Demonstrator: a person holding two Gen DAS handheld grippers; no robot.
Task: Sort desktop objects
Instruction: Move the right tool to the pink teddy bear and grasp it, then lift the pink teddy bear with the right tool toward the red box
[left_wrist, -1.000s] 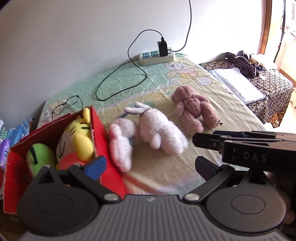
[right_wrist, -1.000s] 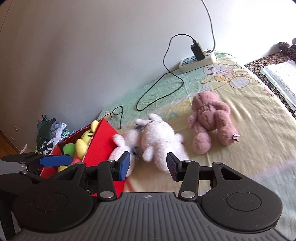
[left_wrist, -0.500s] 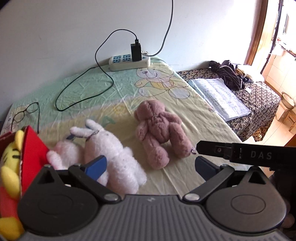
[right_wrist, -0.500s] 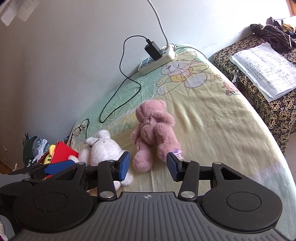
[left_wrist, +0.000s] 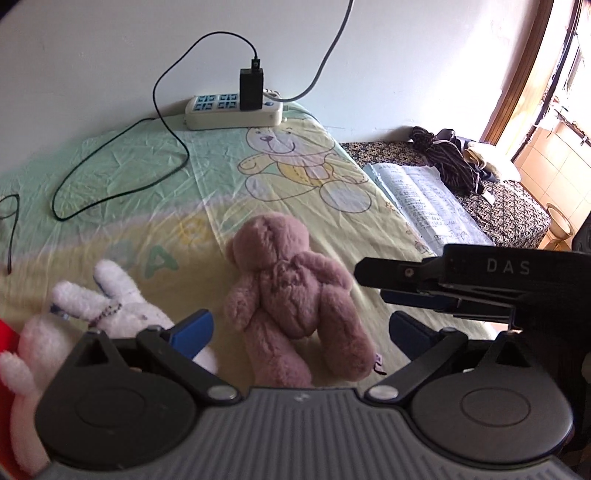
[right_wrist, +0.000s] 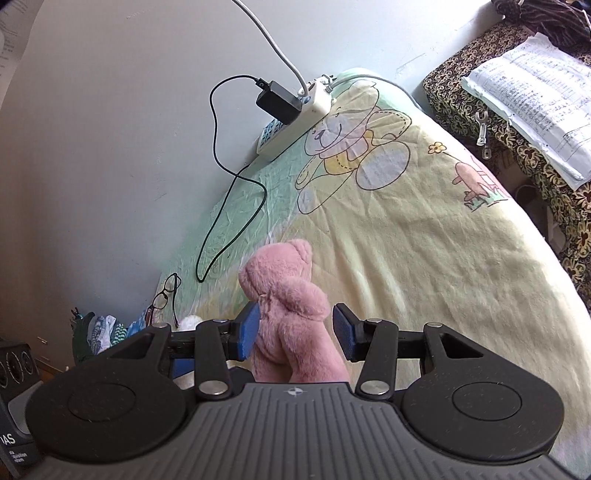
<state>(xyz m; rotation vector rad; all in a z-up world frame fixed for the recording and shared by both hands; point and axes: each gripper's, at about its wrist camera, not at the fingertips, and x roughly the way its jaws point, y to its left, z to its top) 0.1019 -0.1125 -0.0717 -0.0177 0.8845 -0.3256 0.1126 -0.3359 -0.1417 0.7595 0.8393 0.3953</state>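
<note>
The fluffy dusty-pink plush teddy bear lies on the yellow-green cartoon-print sheet between the right gripper's wide-parted, unclosed jaws.

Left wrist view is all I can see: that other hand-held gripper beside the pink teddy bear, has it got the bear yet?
Observer: Not yet. Its own camera shows the right hand-held gripper open, with the pink teddy bear between its blue pads; one pad stands clear of the fur.
Visitor: Anything else I'm missing?
Observer: A small wrench-like tool lies on the patterned cloth, beside the sheets of paper.
</note>
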